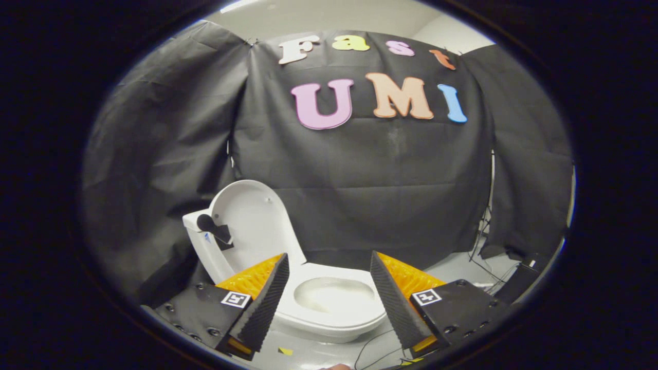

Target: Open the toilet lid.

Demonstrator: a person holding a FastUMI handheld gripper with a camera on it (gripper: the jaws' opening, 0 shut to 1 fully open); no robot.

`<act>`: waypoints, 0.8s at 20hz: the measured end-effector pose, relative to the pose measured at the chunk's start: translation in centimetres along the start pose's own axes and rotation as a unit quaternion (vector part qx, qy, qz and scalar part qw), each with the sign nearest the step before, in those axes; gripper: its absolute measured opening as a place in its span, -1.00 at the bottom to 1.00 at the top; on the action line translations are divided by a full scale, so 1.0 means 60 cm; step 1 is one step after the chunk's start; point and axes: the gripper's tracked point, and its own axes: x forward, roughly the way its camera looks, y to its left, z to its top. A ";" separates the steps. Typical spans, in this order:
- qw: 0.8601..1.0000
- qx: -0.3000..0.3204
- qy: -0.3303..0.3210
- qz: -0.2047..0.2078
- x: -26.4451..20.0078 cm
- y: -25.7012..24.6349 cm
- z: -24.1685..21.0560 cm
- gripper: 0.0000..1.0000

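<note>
A white toilet stands on the floor just ahead of my fingers. Its lid is raised, leaning back against the white tank. The seat ring is down and the bowl is exposed between my fingertips. My gripper is open, with nothing between the fingers, which frame the bowl from a short way above and in front. A black round patch sits on the tank beside the lid.
Black cloth walls close the booth behind and to both sides. Thin cables run down the right side to a dark box on the pale floor. A cable and a small yellow scrap lie on the floor below the bowl.
</note>
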 end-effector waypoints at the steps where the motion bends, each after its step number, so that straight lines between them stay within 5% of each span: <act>1: 1.000 0.001 -0.007 -0.008 -0.004 -0.014 -0.003 0.96; 16: 0.997 0.050 0.034 -0.044 -0.015 -0.093 -0.096 0.97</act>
